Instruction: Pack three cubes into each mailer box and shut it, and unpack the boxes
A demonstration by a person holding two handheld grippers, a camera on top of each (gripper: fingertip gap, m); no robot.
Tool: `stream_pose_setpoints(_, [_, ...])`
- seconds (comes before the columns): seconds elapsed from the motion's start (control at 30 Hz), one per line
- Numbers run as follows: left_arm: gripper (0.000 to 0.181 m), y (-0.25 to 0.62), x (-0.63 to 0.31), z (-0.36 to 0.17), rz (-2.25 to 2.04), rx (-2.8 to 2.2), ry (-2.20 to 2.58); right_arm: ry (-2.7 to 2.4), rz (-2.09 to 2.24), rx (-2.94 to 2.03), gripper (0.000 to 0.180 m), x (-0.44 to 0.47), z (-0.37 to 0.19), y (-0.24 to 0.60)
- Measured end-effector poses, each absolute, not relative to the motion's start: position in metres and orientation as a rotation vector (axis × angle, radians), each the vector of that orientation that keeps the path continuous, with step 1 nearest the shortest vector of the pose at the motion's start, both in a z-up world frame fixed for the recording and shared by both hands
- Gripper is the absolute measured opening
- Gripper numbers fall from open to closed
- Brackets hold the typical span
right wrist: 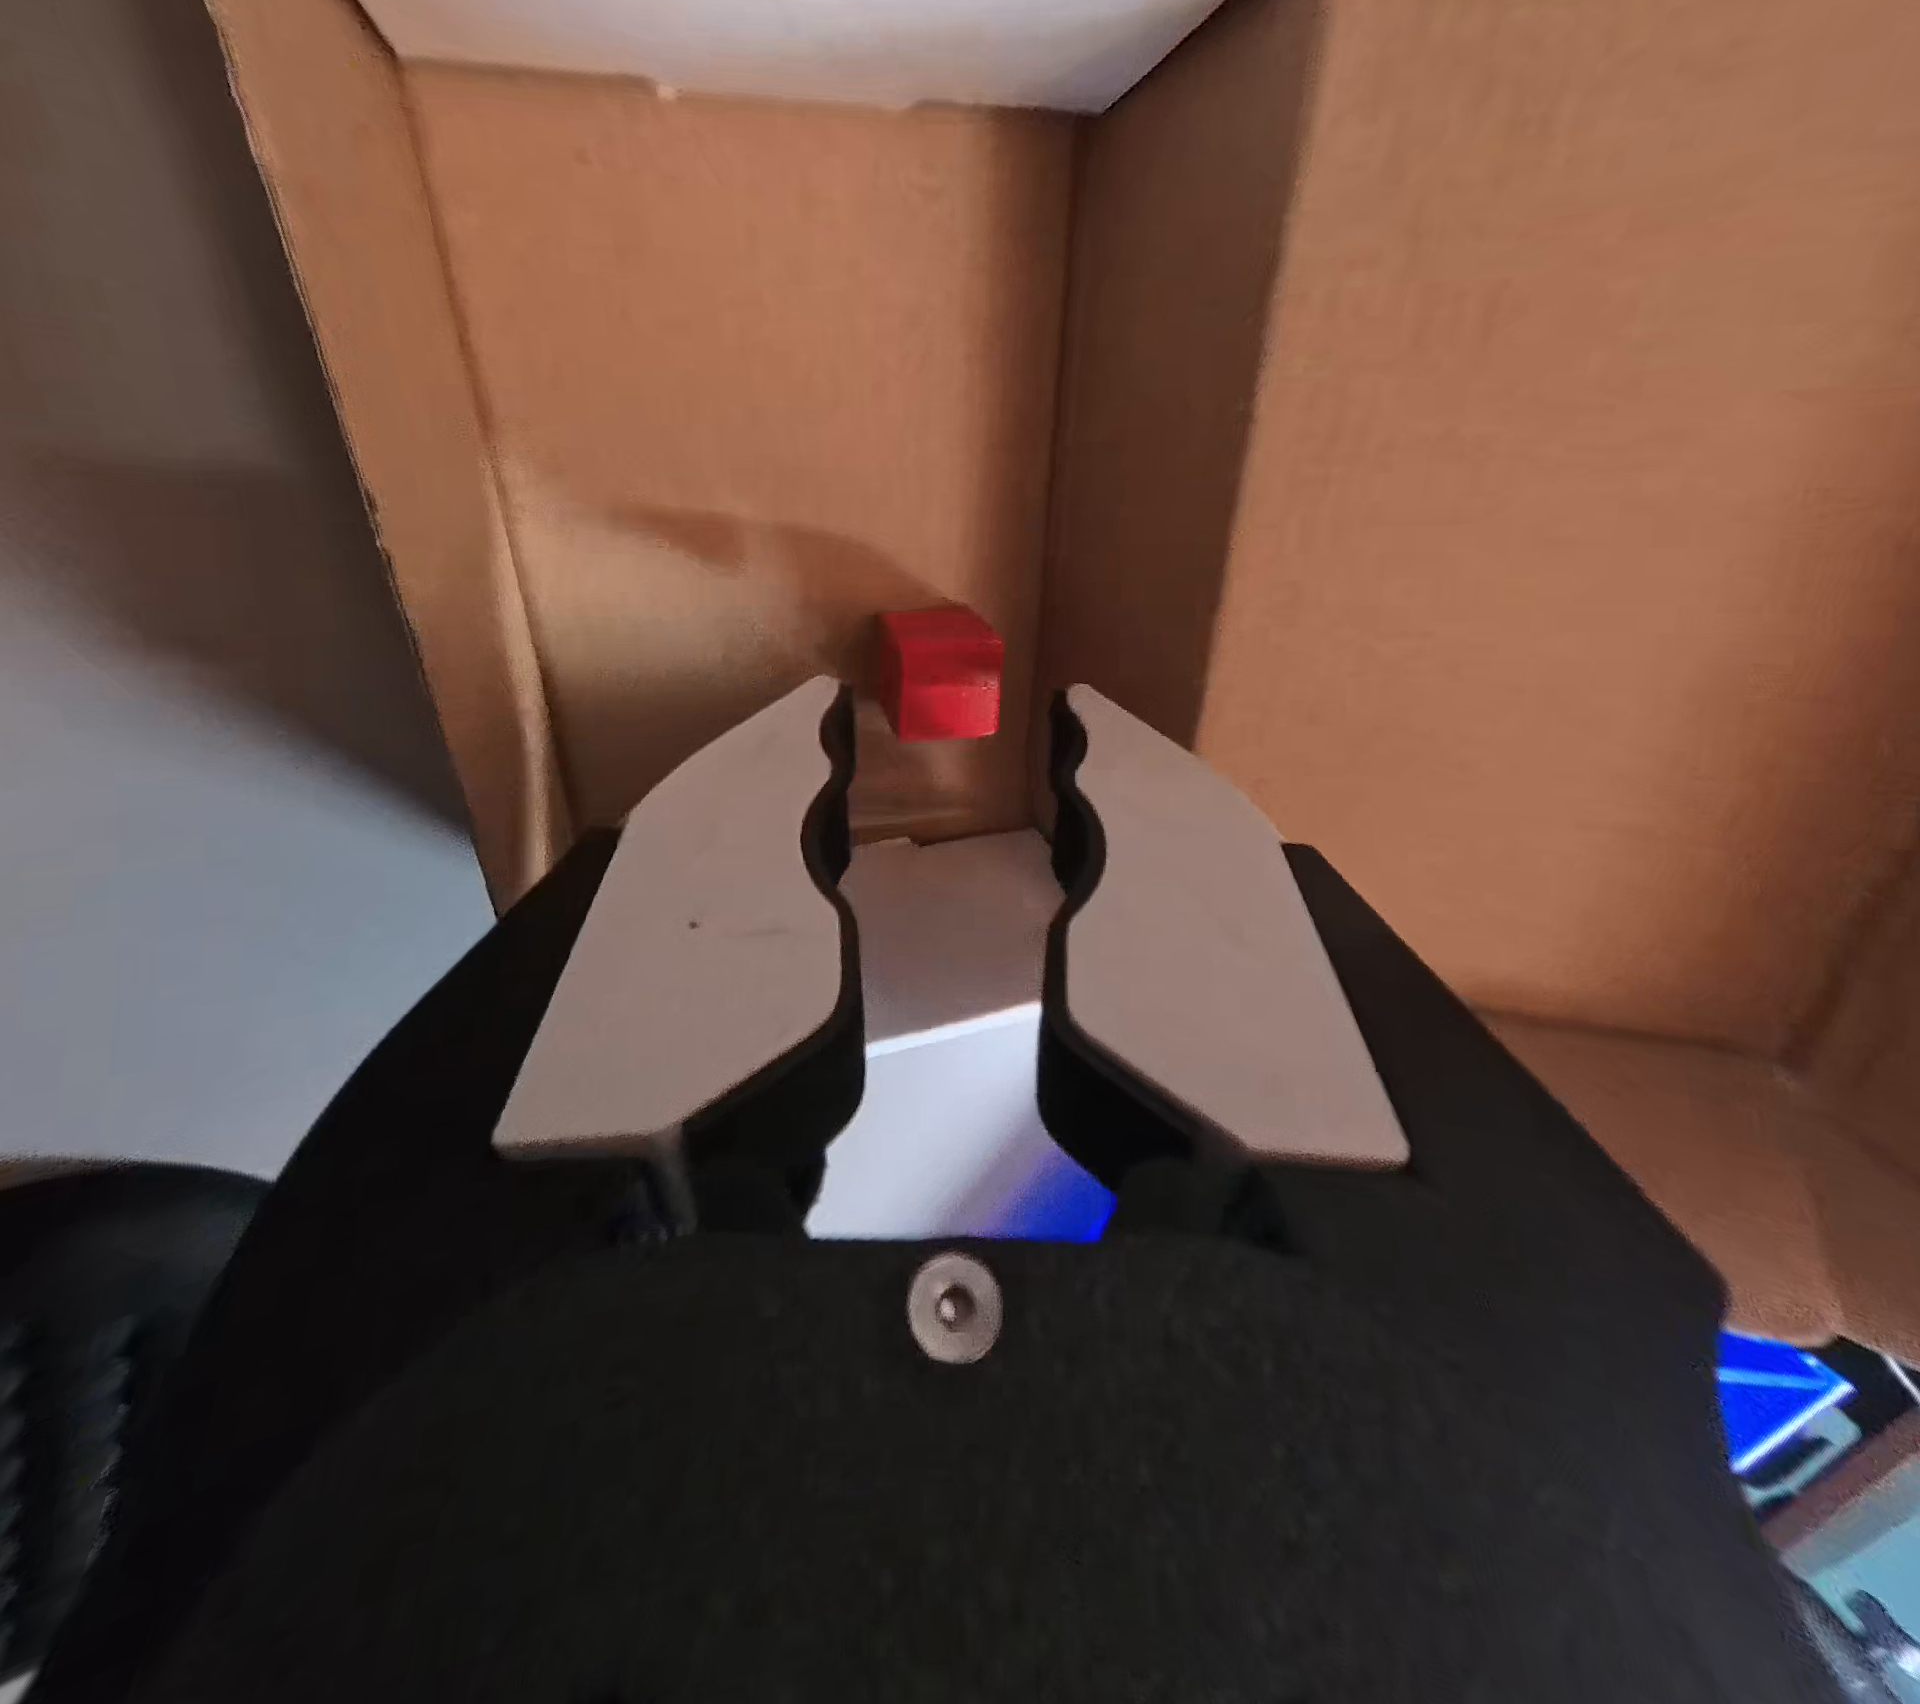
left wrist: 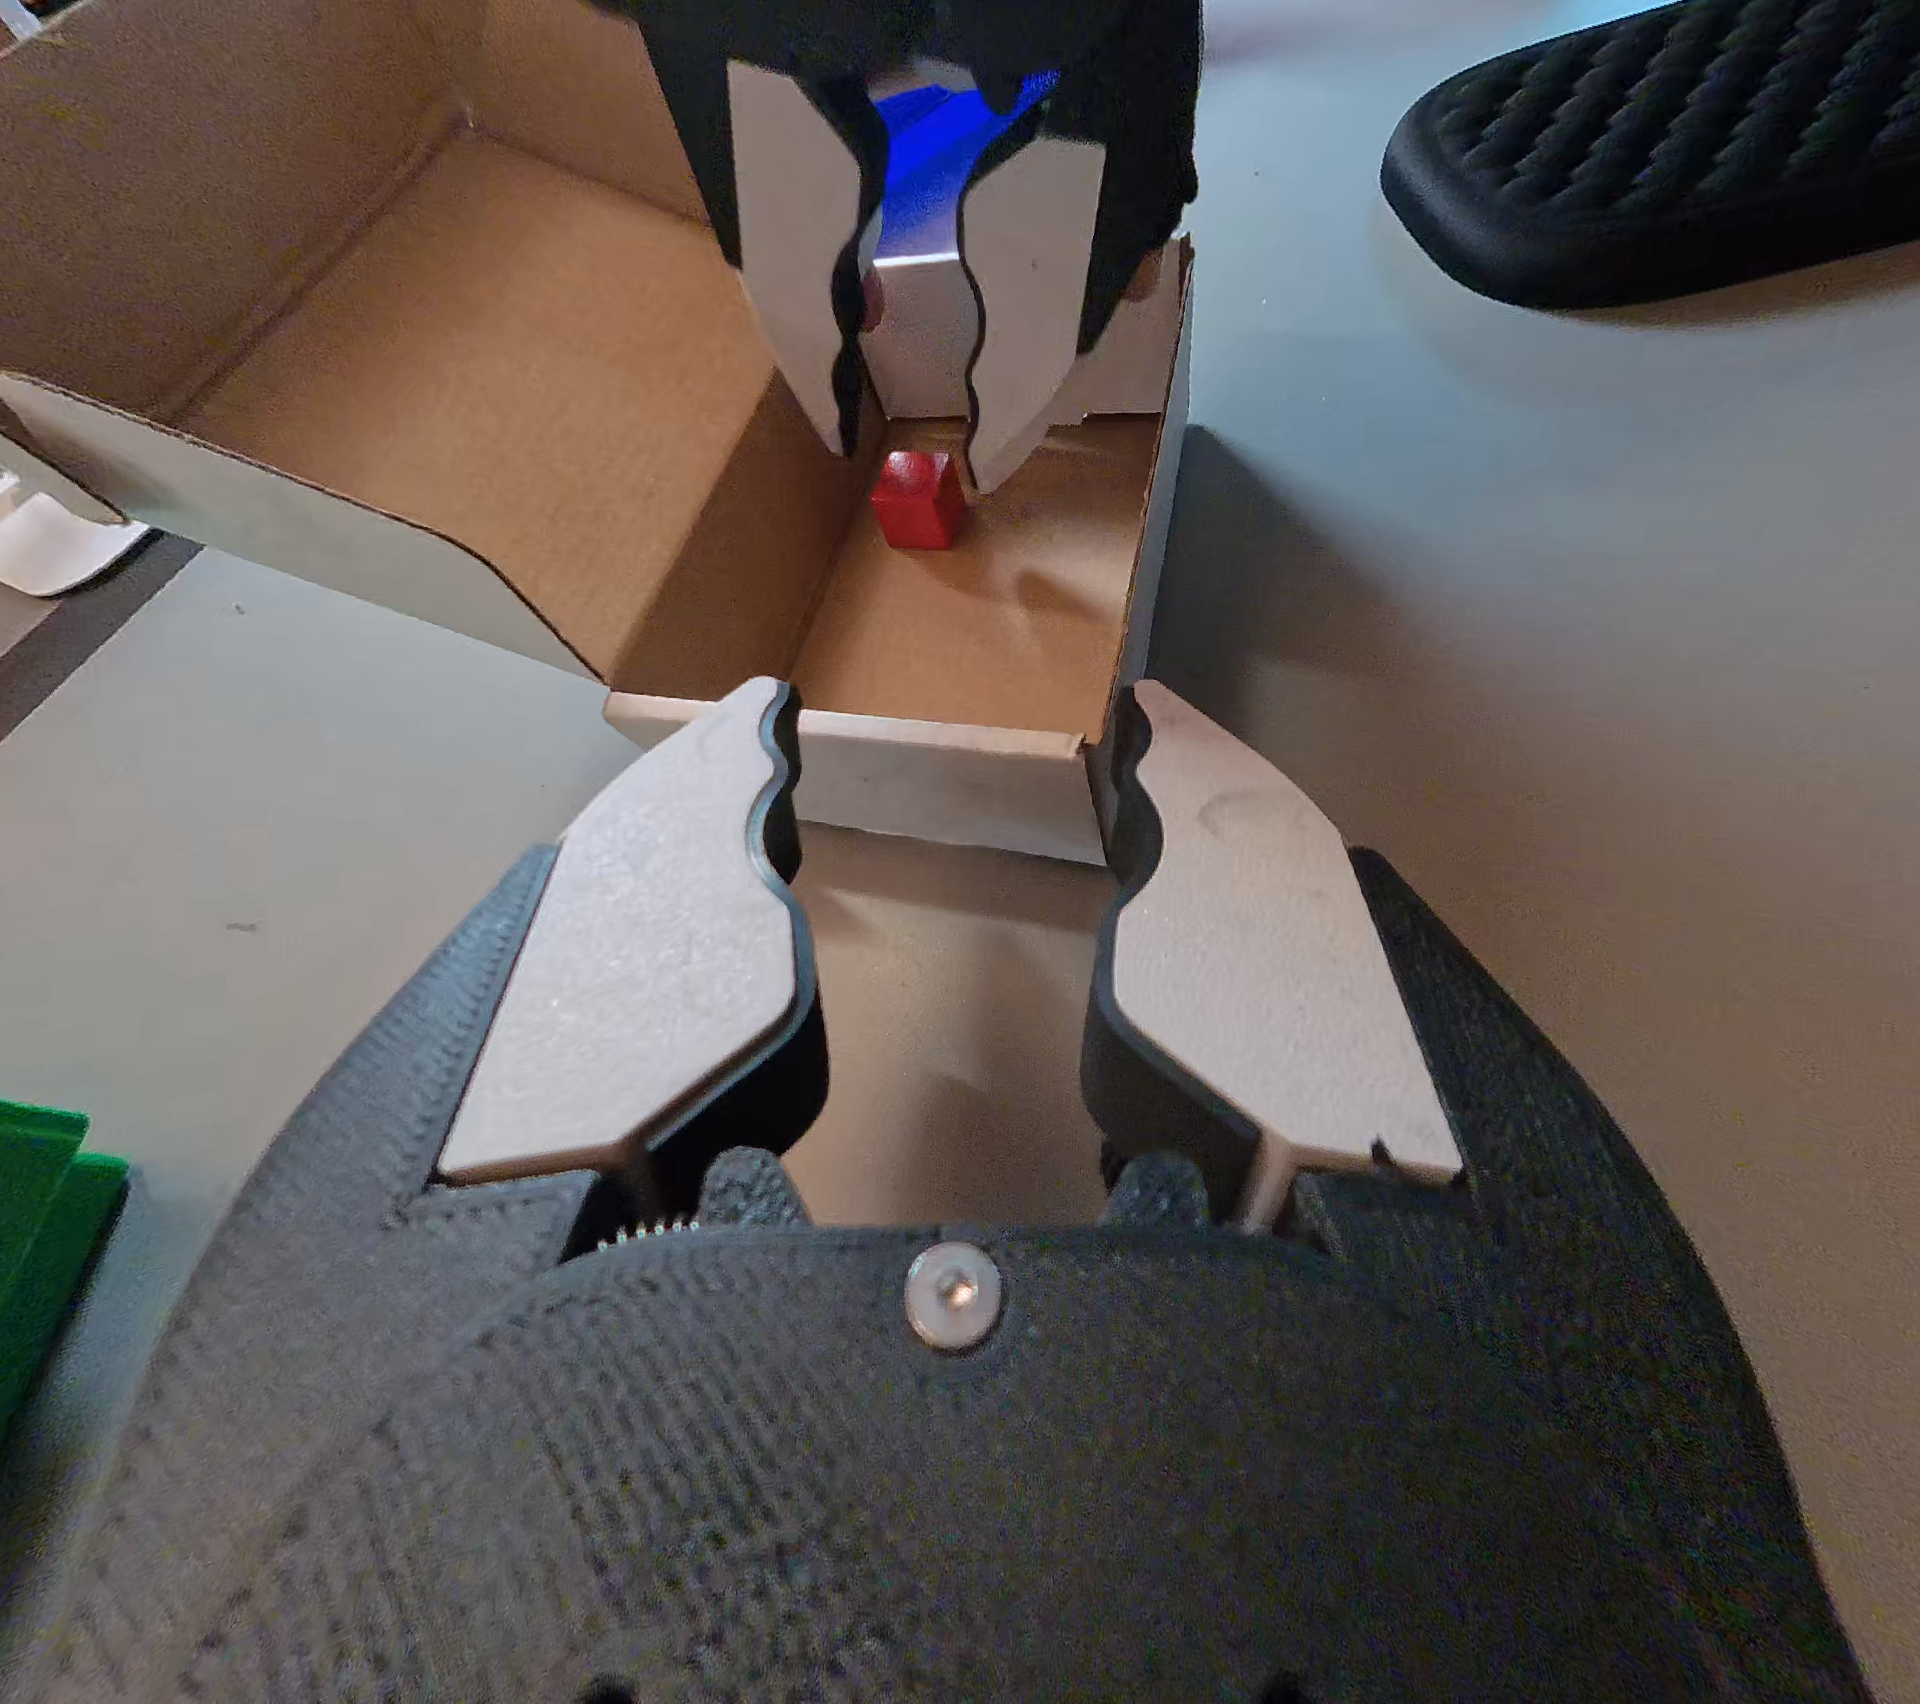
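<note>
An open cardboard mailer box (left wrist: 966, 771) with a white outside stands on the grey table, its lid (left wrist: 343, 220) folded back to the left. One red cube (left wrist: 916, 499) lies on the box floor near the far wall; it also shows in the right wrist view (right wrist: 943, 672). My right gripper (left wrist: 906, 459) reaches down into the box from the far side, open, its fingertips just above and either side of the cube; in its own view it (right wrist: 951, 704) is empty. My left gripper (left wrist: 961, 719) is open and empty at the box's near wall.
A black textured pad (left wrist: 1683, 127) lies on the table at the right. Something green (left wrist: 42, 1239) sits at the left edge. A white object (left wrist: 52, 542) stands left of the lid. Blue light shows behind the box. The gap from one gripper's tips to the other's is roughly 11 cm. The white object (left wrist: 52, 542) sits 40 cm or so from the ends of my right fingers.
</note>
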State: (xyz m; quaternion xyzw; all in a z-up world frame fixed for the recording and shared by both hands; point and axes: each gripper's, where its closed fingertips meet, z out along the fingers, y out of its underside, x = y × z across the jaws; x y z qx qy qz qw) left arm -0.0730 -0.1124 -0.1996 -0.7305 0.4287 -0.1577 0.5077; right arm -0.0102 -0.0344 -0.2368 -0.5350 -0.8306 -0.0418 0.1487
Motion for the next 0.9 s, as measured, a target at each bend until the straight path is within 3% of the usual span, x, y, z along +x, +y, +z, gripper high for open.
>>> stream_pose_setpoints(0.3, [0.057, -0.112, -0.075, -0.198, -0.383, -1.759, 1.026, -2.429, -0.087, -1.539, 0.022, -0.013, -0.251, -0.040])
stream_pose_setpoints(0.5, [0.057, -0.112, -0.075, -0.198, -0.389, -1.757, 1.023, -2.336, 0.051, -1.535, 0.021, -0.008, -0.193, -0.041])
stream_pose_setpoints(0.7, [0.057, -0.112, -0.075, -0.196, -0.391, -1.752, 1.015, -2.098, -0.094, -1.704, 0.021, 0.051, -0.117, 0.031])
stream_pose_setpoints(0.9, [0.056, -0.111, -0.075, -0.197, -0.387, -1.754, 1.014, -1.892, -0.318, -2.070, 0.021, 0.158, -0.138, 0.117])
